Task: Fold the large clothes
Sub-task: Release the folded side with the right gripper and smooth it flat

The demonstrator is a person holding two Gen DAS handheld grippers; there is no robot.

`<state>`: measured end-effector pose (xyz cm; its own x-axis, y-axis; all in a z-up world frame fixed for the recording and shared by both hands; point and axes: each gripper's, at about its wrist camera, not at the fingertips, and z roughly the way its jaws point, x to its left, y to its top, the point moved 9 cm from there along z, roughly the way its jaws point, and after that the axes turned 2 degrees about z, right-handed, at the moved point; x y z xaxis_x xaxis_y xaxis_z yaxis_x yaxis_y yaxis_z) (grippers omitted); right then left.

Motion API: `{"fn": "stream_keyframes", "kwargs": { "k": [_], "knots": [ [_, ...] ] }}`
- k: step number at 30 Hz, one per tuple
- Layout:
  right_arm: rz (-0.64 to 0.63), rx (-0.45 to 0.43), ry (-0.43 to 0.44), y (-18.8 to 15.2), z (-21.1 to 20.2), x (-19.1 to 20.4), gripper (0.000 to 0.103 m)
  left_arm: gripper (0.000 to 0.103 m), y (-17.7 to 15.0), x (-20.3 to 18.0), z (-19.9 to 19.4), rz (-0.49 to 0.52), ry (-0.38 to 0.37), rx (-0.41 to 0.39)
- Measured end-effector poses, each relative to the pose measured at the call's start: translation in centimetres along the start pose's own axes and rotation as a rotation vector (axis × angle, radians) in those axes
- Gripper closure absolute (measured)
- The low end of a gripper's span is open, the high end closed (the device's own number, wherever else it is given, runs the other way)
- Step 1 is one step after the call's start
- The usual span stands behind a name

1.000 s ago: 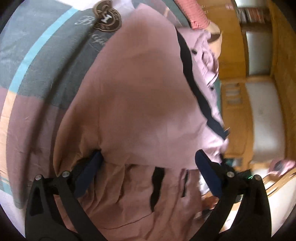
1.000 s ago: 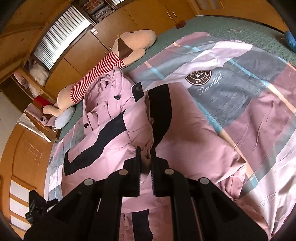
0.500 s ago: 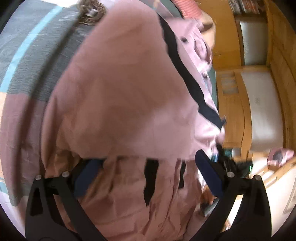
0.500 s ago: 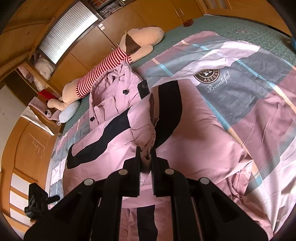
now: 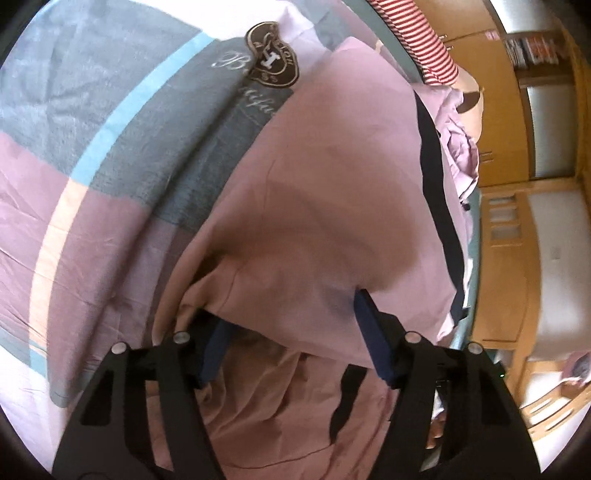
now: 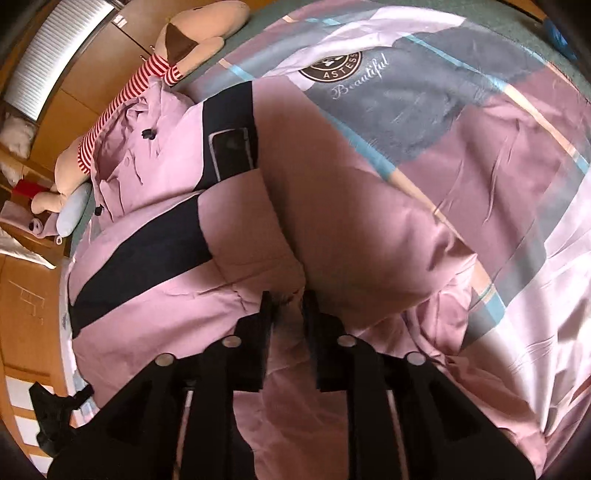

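A large pink garment (image 5: 325, 184) with dark navy bands lies folded over itself on the bed. Its pink button front and navy bands (image 6: 147, 258) fill the left of the right wrist view. My left gripper (image 5: 291, 317) straddles the folded edge. Its jaws are closing, still well apart, and the fold drapes over the blue left pad (image 5: 216, 347). My right gripper (image 6: 288, 302) points down at a bunched ridge of the same garment. Its jaws are opening, a narrow gap shows, and a pinch of pink cloth sits between the tips.
A patchwork bedspread (image 6: 480, 129) in grey, pink and light blue with a brown emblem (image 5: 271, 61) lies under the garment. A plush toy in a red-striped top (image 6: 192, 33) lies at the head of the bed. Wooden cabinets (image 5: 498, 92) stand beyond.
My right gripper has sunk toward the garment and its shut jaws have parted. My left gripper's jaws have narrowed around the folded edge, and its view has tilted.
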<state>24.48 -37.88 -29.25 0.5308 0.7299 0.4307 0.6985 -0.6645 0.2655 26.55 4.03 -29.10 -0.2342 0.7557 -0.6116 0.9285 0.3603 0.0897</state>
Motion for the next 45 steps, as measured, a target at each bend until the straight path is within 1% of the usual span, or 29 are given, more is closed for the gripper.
{"fn": "stream_keyframes", "kwargs": {
  "k": [2,4,5,6,7,8,10,13,14,17,18,20,21,23,26,27,30,31,32,33,34,35,36,37,38,40,41,43,45],
  "knots": [
    [0.004,-0.016,-0.004,0.3,-0.6,-0.2,0.047,0.036,-0.1,-0.4,-0.5,0.034,0.027,-0.016],
    [0.023,-0.048,-0.012,0.7,-1.5,-0.6,0.034,0.033,-0.3,-1.4,-1.4,0.090,0.064,-0.050],
    [0.032,-0.081,-0.030,1.1,-2.2,-0.9,0.032,0.030,-0.4,-2.1,-1.9,0.121,0.076,-0.072],
    [0.036,-0.102,-0.035,1.4,-2.6,-1.1,0.032,0.026,-0.4,-2.6,-2.2,0.145,0.081,-0.088],
    [0.041,-0.123,-0.032,1.5,-3.2,-1.2,0.032,0.023,-0.6,-3.8,-3.0,0.200,0.087,-0.124],
    [0.053,-0.141,-0.015,1.8,-3.6,-1.2,0.032,0.020,-0.7,-4.6,-3.4,0.232,0.094,-0.148],
    [0.055,-0.144,0.011,2.0,-3.7,-0.9,0.032,0.018,-0.8,-5.5,-3.7,0.269,0.115,-0.178],
    [0.041,-0.092,0.065,1.6,-2.7,0.0,0.032,0.018,-0.9,-5.4,-3.3,0.288,0.157,-0.185],
    [0.041,-0.057,0.091,1.1,-1.9,0.5,0.032,0.017,-1.2,-5.7,-3.2,0.292,0.169,-0.184],
    [0.007,0.006,0.123,-0.5,-0.3,1.7,0.032,0.015,-2.1,-5.9,-2.7,0.316,0.198,-0.169],
    [-0.007,0.019,0.135,-1.0,-0.1,2.3,0.032,0.014,-2.3,-6.0,-2.8,0.329,0.205,-0.168],
    [-0.045,0.028,0.144,-1.7,0.2,3.4,0.032,0.014,-3.0,-6.7,-3.2,0.404,0.242,-0.167],
    [-0.064,0.015,0.136,-1.9,0.2,3.8,0.036,0.014,-3.1,-7.1,-3.2,0.434,0.250,-0.170],
    [-0.105,-0.028,0.073,-1.9,0.2,3.9,0.066,0.011,-3.7,-8.4,-3.7,0.529,0.279,-0.195],
    [-0.098,-0.062,0.065,-1.9,-0.2,3.7,0.076,0.006,-3.9,-9.4,-4.4,0.587,0.293,-0.243],
    [-0.094,-0.075,0.057,-1.8,-0.5,3.6,0.077,0.006,-3.6,-9.4,-4.4,0.595,0.308,-0.257],
    [-0.100,-0.135,-0.002,-1.2,-1.9,3.0,0.079,0.006,-2.6,-7.3,-3.5,0.572,0.432,-0.247],
    [-0.106,-0.152,-0.028,-0.9,-2.2,2.7,0.079,0.006,-2.0,-5.7,-2.7,0.545,0.511,-0.219],
    [-0.110,-0.150,-0.047,-0.8,-2.1,2.2,0.079,0.006,-1.7,-4.4,-2.1,0.523,0.569,-0.191],
    [-0.115,-0.129,-0.060,-0.9,-1.6,1.9,0.077,0.006,-1.5,-3.2,-1.4,0.499,0.608,-0.161],
    [-0.117,-0.109,-0.073,-1.0,-1.1,1.7,0.069,0.006,-1.5,-2.1,-0.5,0.470,0.620,-0.119],
    [-0.111,-0.105,-0.080,-0.9,-0.9,1.4,0.058,0.006,-1.6,-1.6,-0.1,0.451,0.612,-0.093],
    [-0.090,-0.122,-0.085,-0.7,-1.2,0.9,0.052,0.006,-1.7,-1.5,0.1,0.439,0.606,-0.081],
    [-0.075,-0.142,-0.100,-0.3,-1.8,0.5,0.041,0.006,-1.8,-1.7,-0.1,0.442,0.613,-0.090],
    [-0.054,-0.193,-0.144,0.4,-3.0,-0.3,0.034,0.006,-1.8,-2.0,-0.5,0.459,0.628,-0.108],
    [-0.029,-0.311,-0.187,1.4,-5.5,-1.3,0.032,0.006,-1.8,-3.0,-1.6,0.509,0.672,-0.173],
    [-0.036,-0.368,-0.175,1.7,-6.8,-1.1,0.032,0.006,-1.7,-3.6,-2.3,0.532,0.692,-0.217],
    [-0.108,-0.416,-0.120,1.6,-7.8,0.5,0.032,0.006,-1.8,-5.2,-3.6,0.578,0.705,-0.308],
    [-0.268,-0.420,-0.058,0.3,-7.5,4.1,0.032,0.005,-2.1,-6.5,-4.0,0.615,0.680,-0.360]
  ]
}}
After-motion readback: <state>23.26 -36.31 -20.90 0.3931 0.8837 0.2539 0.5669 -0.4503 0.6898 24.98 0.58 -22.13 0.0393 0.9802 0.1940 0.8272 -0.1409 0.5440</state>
